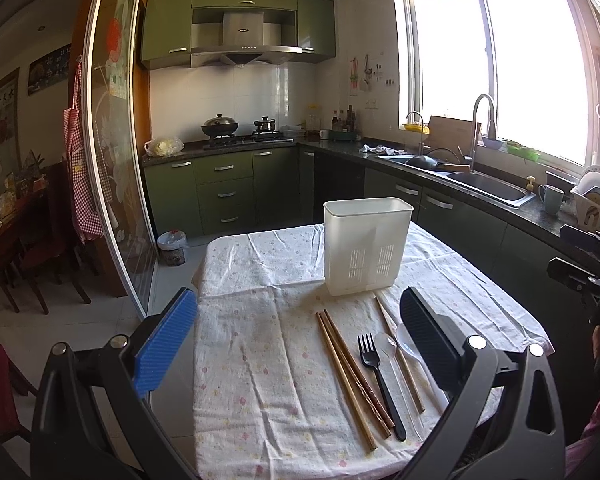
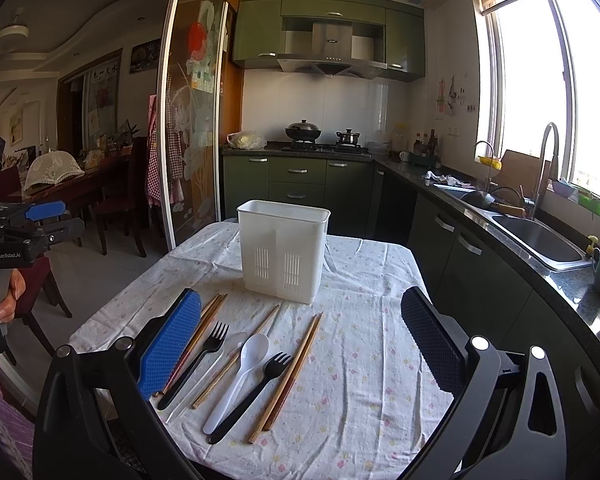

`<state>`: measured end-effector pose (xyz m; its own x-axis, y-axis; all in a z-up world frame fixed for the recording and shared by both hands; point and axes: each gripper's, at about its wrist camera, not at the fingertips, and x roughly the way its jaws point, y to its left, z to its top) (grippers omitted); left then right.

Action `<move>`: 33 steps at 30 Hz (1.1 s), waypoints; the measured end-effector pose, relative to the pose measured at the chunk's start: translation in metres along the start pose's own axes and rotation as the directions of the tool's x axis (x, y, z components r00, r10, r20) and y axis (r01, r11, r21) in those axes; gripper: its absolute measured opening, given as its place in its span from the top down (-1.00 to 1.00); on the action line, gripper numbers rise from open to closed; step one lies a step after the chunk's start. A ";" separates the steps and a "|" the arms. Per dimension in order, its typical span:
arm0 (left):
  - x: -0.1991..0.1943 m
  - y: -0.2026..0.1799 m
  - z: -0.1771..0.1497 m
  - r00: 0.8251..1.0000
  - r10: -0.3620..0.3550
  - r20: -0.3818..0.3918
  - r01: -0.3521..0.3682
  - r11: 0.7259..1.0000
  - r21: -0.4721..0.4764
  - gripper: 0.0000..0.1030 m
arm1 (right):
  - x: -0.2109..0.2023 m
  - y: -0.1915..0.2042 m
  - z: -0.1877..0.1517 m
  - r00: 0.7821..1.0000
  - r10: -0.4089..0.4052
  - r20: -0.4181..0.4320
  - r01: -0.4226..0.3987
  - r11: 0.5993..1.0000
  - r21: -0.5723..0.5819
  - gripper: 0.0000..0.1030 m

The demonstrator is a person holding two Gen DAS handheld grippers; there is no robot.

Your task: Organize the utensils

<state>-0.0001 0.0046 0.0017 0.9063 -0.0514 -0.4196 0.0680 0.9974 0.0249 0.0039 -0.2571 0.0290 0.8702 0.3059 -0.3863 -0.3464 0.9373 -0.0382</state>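
Note:
A white slotted utensil holder stands upright on the cloth-covered table. In front of it lie chopsticks, two black forks, a white spoon and a clear spoon. My left gripper is open above the table, with the utensils near its right finger. My right gripper is open above the utensils. Each gripper holds nothing.
A dark counter with a sink runs along the right. A stove with pots is at the back. A glass sliding door and dining chairs are on the left.

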 end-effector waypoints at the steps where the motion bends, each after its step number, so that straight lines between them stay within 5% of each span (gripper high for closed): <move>1: 0.000 0.000 0.000 1.000 -0.001 -0.001 0.001 1.000 0.000 -0.87 | 0.000 0.000 0.000 1.000 0.001 0.000 -0.001 1.000 0.000 -0.92; 33: 0.005 -0.004 -0.005 1.000 -0.004 -0.014 0.005 1.000 0.016 -0.87 | -0.007 -0.001 0.003 1.000 0.002 -0.003 -0.002 1.000 0.003 -0.92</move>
<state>0.0020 0.0007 -0.0047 0.9000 -0.0550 -0.4325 0.0787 0.9962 0.0371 -0.0011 -0.2594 0.0347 0.8683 0.3074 -0.3893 -0.3474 0.9371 -0.0348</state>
